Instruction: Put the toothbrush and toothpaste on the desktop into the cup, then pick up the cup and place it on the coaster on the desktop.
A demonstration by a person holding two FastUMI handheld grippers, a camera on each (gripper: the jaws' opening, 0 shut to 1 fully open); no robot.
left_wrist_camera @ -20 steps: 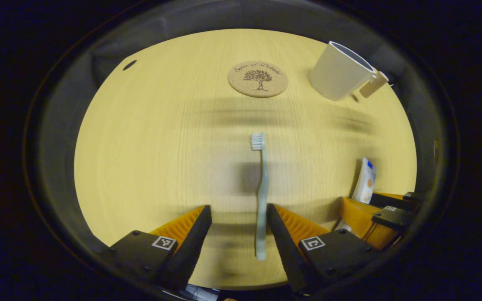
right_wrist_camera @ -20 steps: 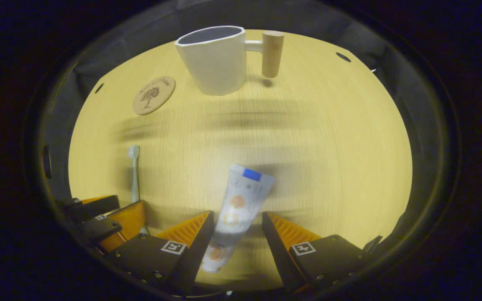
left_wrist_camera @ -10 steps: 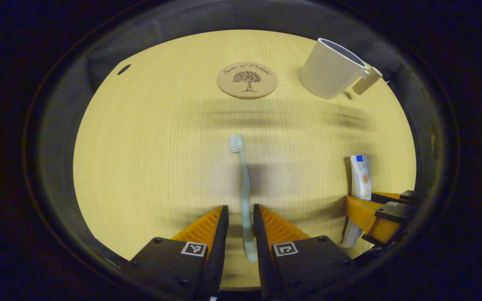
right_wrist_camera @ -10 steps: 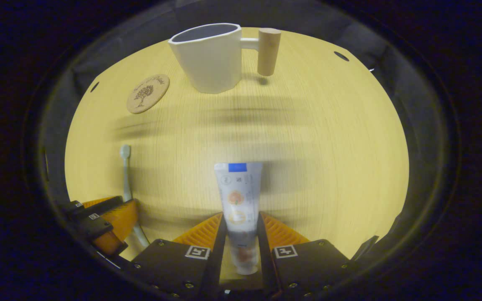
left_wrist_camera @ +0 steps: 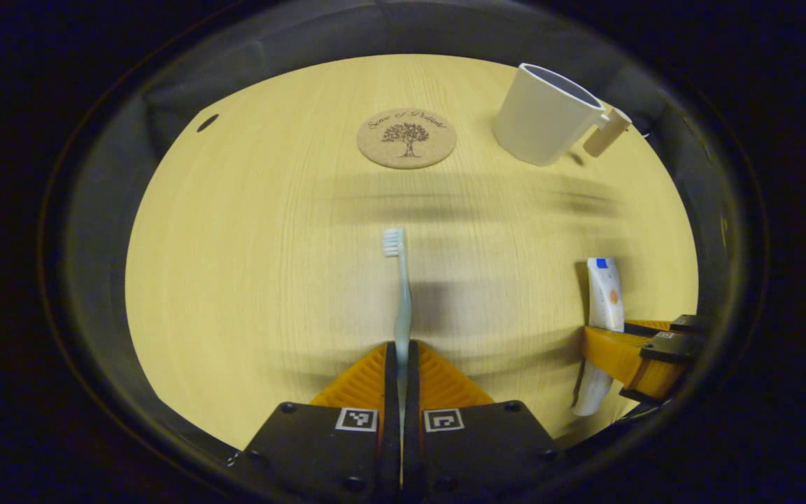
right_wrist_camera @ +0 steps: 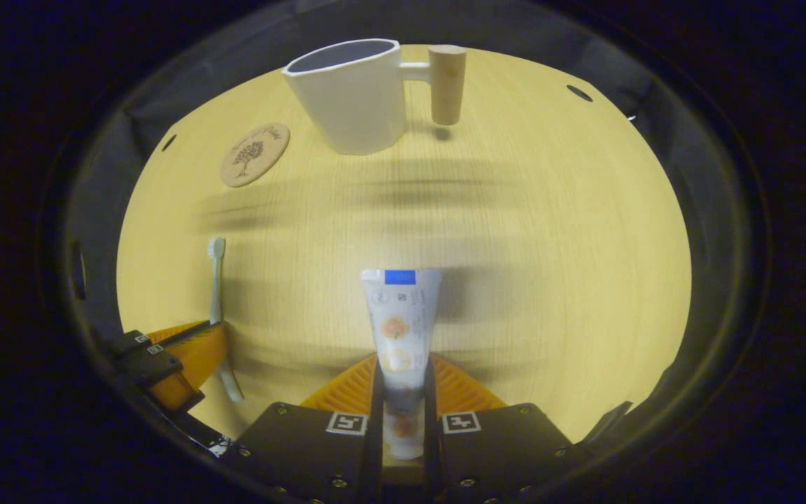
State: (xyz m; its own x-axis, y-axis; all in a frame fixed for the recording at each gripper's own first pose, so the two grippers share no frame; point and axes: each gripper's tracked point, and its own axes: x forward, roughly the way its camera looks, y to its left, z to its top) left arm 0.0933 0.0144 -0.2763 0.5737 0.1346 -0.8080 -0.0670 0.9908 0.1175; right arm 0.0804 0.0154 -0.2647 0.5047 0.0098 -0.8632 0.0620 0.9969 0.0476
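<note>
We see a pale yellow wooden tabletop (left_wrist_camera: 249, 245) with fine straight grain running away from us. Near its far edge we find small dark oval holes: one at the far left (left_wrist_camera: 206, 123) in the left gripper view, and one on each far side (right_wrist_camera: 168, 143) (right_wrist_camera: 579, 93) in the right gripper view. Beyond the edge hangs dark grey cloth (left_wrist_camera: 347, 35). Soft blurred shadows (right_wrist_camera: 431, 183) band the wood.

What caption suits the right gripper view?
Right gripper clamps a white toothpaste tube on the wooden desktop.
</note>
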